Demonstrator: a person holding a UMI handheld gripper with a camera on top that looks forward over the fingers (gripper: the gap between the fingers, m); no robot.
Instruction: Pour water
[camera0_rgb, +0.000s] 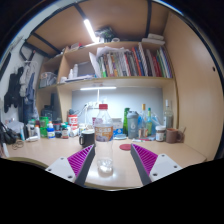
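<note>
A clear plastic water bottle (103, 138) with a red cap stands upright on the light wooden desk (60, 152), between my two fingers. My gripper (112, 160) is open, with a gap between the bottle and each magenta pad; the bottle sits closer to the left pad (81, 158) than to the right pad (144, 157). The bottle rests on its own base on the desk. A dark mug (87, 137) stands just beyond the bottle to its left. A red coaster (125, 146) lies on the desk behind the bottle to the right.
Several bottles, jars and cans (140, 124) crowd the back of the desk. A bookshelf (120, 64) with books hangs above. More small containers (40, 128) stand at the back left. A wooden side panel (195, 90) closes the desk on the right.
</note>
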